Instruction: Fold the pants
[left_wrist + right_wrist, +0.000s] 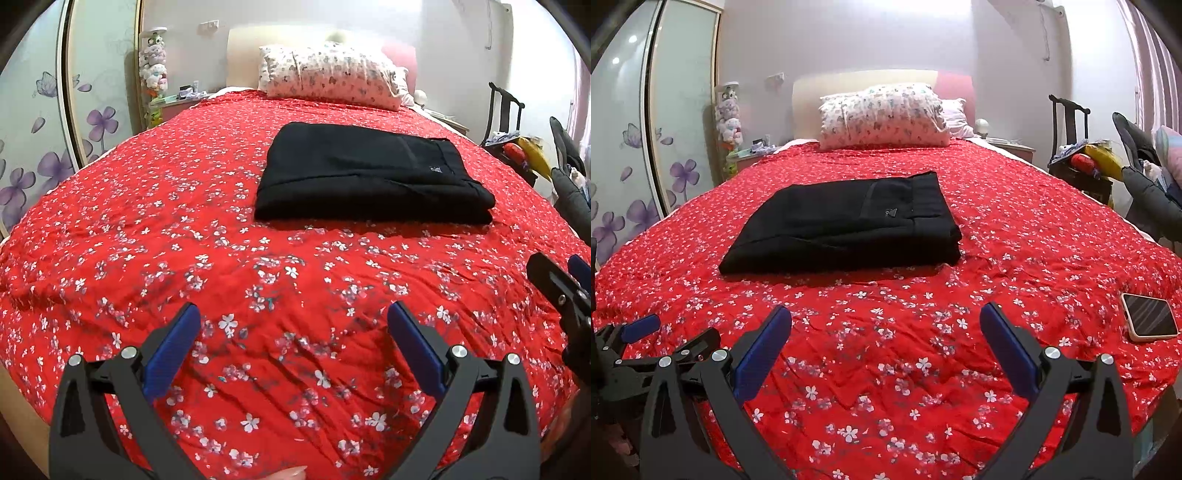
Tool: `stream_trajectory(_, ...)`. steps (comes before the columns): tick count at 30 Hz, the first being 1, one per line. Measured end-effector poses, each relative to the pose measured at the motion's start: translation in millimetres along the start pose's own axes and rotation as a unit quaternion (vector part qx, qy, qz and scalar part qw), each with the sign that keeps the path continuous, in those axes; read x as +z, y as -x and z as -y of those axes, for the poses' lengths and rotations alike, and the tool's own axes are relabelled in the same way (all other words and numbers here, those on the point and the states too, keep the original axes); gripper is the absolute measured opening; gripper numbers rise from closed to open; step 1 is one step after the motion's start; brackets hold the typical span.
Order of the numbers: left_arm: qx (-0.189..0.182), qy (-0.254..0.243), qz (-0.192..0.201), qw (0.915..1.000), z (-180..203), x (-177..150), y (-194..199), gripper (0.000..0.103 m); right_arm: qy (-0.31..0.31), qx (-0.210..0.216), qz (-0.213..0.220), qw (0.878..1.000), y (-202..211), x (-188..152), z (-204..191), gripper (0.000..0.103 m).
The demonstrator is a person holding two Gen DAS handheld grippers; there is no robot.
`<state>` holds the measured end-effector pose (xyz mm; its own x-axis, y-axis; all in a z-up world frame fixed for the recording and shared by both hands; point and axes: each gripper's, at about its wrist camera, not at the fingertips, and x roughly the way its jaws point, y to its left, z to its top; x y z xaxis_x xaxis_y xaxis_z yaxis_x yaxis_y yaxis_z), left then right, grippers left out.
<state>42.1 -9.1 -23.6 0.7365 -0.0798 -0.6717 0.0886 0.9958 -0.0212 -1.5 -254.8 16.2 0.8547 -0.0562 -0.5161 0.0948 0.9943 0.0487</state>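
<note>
1. You are holding the left gripper [293, 325] low over the near part of the bed [147, 221], its blue-padded fingers [173, 350] spread wide with nothing between them.
2. You are holding the right gripper [885, 325] just beside it, likewise spread wide and gripping nothing; only the red flowered cover is showing between its fingers [1008, 350].
3. Each gripper is showing at the edge of the other's view: the right one at the right edge of the left view, the left one at the lower left of the right view.
4. The pants [373, 173] are lying folded into a flat black rectangle on the middle of the bed, well apart from both grippers and nearer the pillow [328, 75] than you.
5. In the right view the pants [846, 225] are sitting left of centre, with the waistband and a small logo facing up on the right side.
6. A phone [1149, 321] is lying screen up on the cover near the bed's right edge, apart from the pants.
7. A chair [1082, 158] piled with things is standing beside the bed on the right.
</note>
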Motion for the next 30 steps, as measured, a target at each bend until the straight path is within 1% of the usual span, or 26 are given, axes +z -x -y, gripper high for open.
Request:
stream_trajectory(12,0.007,-0.009,0.002,0.9999,8.0,-1.7,-0.8,0.101,0.002,-0.001,-0.002,1.000,-1.0,0.0,0.2,0.102)
stream_trajectory(30,0.008,-0.009,0.001,0.9999,9.3,-2.5,-1.3,0.101,-0.001,-0.004,-0.003,1.000,-0.8,-0.8,1.5,0.102)
